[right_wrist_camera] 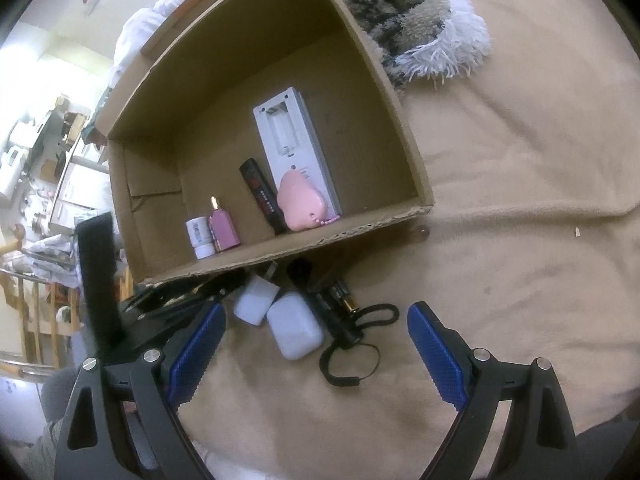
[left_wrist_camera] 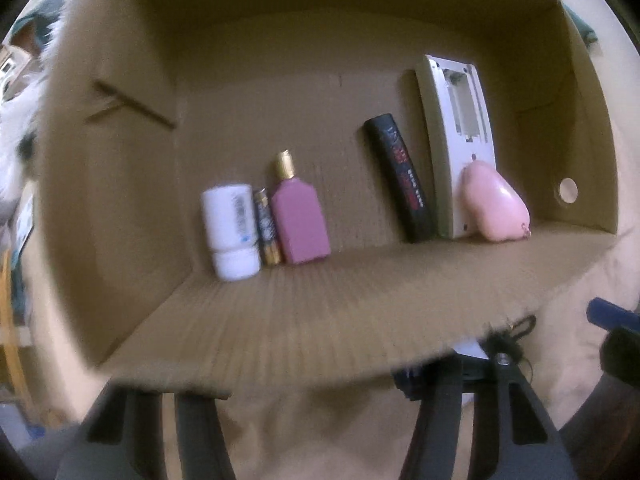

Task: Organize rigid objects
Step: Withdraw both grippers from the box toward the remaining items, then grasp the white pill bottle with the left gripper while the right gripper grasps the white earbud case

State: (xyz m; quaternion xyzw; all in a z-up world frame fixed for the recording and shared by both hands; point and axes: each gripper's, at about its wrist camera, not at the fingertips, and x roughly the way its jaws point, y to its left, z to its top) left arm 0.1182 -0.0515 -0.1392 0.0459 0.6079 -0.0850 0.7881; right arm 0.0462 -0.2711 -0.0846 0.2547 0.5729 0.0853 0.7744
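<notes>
Left wrist view: open cardboard box (left_wrist_camera: pixel 320 320) filling the frame, blurred. Lined along its near inner wall, centre left: white tube (left_wrist_camera: pixel 231 232) standing on its cap, battery (left_wrist_camera: pixel 267 232) touching it, pink perfume bottle (left_wrist_camera: pixel 300 220) with gold cap. Centre right: black stick-shaped item (left_wrist_camera: pixel 402 182), grey-white remote control (left_wrist_camera: pixel 456 140) lying back-up with its battery bay uncovered, pink heart-shaped case (left_wrist_camera: pixel 494 206) leaning on it. Left gripper (left_wrist_camera: pixel 320 432) at bottom edge, only the black finger arms visible, tips hidden behind the box wall; grip impossible to judge.

Right wrist view: same box (right_wrist_camera: pixel 416 152) upper centre on a beige blanket (right_wrist_camera: pixel 520 240), holding the same six items. Outside, just below the box's near wall: white charger plug (right_wrist_camera: pixel 254 302), white earbud case (right_wrist_camera: pixel 296 330) touching it, black flashlight (right_wrist_camera: pixel 338 312) with looped wrist strap, second battery (right_wrist_camera: pixel 346 296) beside it. Right gripper (right_wrist_camera: pixel 316 356) at bottom, blue pads (right_wrist_camera: pixel 198 352) spread wide, nothing between them. Shaggy rug (right_wrist_camera: pixel 420 20) at upper right.
</notes>
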